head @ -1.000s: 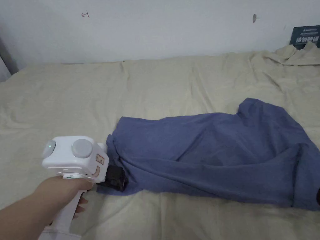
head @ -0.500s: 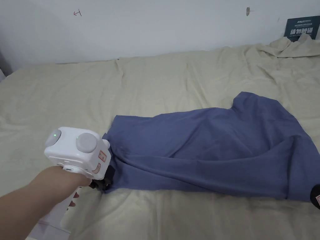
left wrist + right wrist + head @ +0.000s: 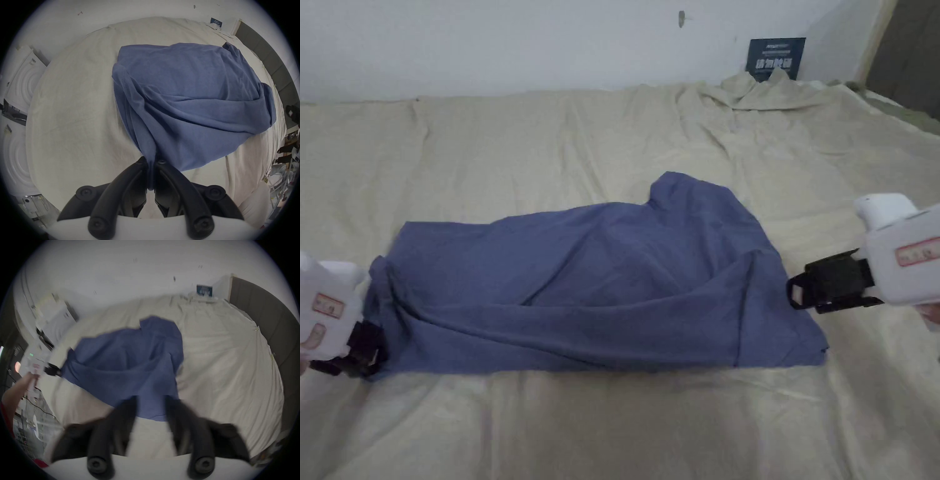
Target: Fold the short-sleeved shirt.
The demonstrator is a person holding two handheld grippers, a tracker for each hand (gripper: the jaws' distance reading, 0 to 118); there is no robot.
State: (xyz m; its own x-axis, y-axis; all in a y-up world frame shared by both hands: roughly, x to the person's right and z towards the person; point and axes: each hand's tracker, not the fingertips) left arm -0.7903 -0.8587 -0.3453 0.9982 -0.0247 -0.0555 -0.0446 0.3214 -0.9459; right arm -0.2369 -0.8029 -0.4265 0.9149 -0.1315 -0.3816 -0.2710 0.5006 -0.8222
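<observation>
Fabric of the blue shirt (image 3: 594,281), rumpled across the middle of the bed (image 3: 550,144), is pinched in the left gripper (image 3: 151,164) at lower left. The right gripper (image 3: 800,292), jaws spread wide, could snag one layer at the right edge, skewing the fold.

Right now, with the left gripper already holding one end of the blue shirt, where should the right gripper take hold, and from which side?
Probably the near corner of the shirt at its free end, coming in low from the right gripper's side. That corner lies flat on the bed sheet with a clear edge, opposite the end where the left gripper is shut. The right gripper's jaws stand open, just off the cloth.
</observation>
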